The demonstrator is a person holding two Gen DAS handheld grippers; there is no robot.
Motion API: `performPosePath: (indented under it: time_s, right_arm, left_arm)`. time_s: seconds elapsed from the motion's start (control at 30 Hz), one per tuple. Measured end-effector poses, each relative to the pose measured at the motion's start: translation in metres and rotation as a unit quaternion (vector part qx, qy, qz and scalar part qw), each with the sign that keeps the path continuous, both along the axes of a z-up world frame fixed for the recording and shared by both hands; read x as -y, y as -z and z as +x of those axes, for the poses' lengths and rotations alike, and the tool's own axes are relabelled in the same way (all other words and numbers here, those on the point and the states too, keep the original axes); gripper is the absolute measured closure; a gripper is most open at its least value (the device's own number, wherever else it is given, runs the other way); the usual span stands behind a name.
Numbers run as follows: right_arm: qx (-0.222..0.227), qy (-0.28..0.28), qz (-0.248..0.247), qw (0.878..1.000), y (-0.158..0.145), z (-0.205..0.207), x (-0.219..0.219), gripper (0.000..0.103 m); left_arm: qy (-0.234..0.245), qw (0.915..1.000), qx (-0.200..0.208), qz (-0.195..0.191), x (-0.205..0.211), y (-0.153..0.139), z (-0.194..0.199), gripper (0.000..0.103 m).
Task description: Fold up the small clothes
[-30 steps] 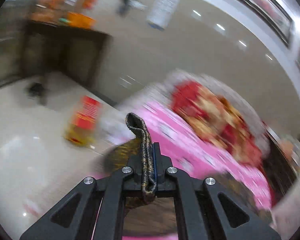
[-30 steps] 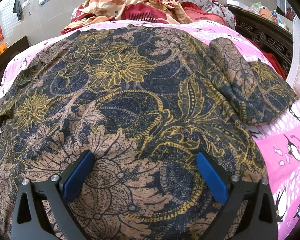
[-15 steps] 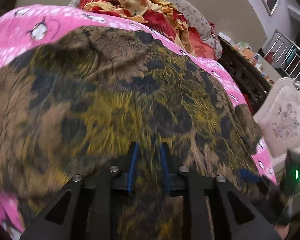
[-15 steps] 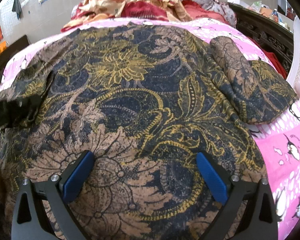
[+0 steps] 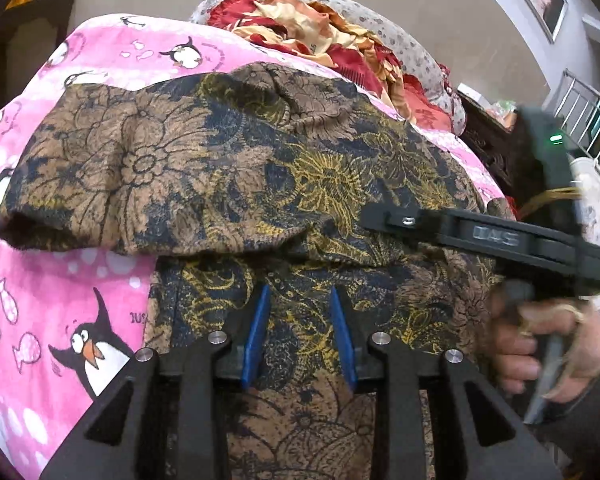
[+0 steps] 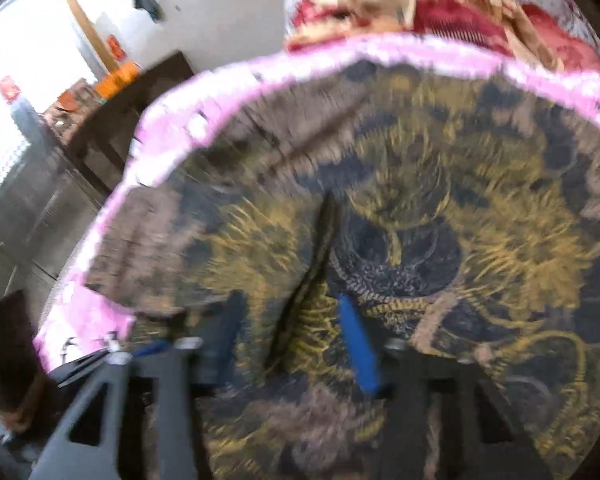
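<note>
A brown, navy and yellow floral garment (image 5: 260, 168) lies spread on a pink penguin-print bedsheet (image 5: 60, 312), its left sleeve folded in across the body. My left gripper (image 5: 300, 304) hovers just over the garment's lower part, blue pads apart, holding nothing. My right gripper shows from the side in the left wrist view (image 5: 380, 216), low over the cloth. In the blurred right wrist view the garment (image 6: 440, 208) fills the frame; my right gripper (image 6: 292, 320) has narrowed its jaws around a raised fold of fabric, with a gap still showing.
A red and gold quilt (image 5: 332, 36) and a grey floral pillow (image 5: 404, 48) lie at the bed's head. A dark wooden bed frame (image 5: 488, 140) and white chair (image 5: 596, 196) stand right. A dark table (image 6: 112, 108) stands left of the bed.
My left gripper let go of the sleeve it held, opened, and pulled back to the hem. My right gripper moved left and forward and its wide jaws closed in around a fold.
</note>
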State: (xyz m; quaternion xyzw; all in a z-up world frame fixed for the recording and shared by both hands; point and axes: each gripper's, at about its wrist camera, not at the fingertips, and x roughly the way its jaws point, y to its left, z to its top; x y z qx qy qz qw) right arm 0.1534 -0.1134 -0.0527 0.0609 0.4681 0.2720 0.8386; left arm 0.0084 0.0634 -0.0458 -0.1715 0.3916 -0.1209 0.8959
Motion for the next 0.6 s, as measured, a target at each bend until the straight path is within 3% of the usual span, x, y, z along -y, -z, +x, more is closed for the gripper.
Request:
performPosePath:
  time_s: [0.13,0.17,0.2,0.3,0.43,0.6]
  right_arm:
    - [-0.003,0.006,0.069,0.998,0.008,0.009,0.006,0.063]
    - [-0.004,0.007,0.077,0.997,0.009,0.010,0.008,0.072]
    - [-0.002,0.011,0.078,0.997,0.011,0.011,0.009,0.087]
    - [0.006,0.026,0.089,0.996,0.007,0.006,0.020,0.098]
    - [0.032,0.041,0.082,0.995,-0.015,-0.002,0.041,0.099]
    - [0.039,0.101,0.018,0.994,-0.037,-0.003,0.120,0.099]
  left_arm:
    - [-0.003,1.0000,-0.001,-0.006,-0.003,0.002,0.000,0.092]
    - [-0.003,1.0000,-0.001,-0.002,-0.001,0.002,0.001,0.092]
    - [-0.003,1.0000,-0.001,-0.002,-0.002,0.002,0.001,0.092]
    - [-0.003,1.0000,-0.003,-0.003,-0.003,0.002,0.000,0.092]
    - [-0.003,1.0000,-0.004,-0.001,-0.003,0.002,0.001,0.092]
    - [-0.003,1.0000,-0.005,0.001,-0.002,0.002,0.001,0.092]
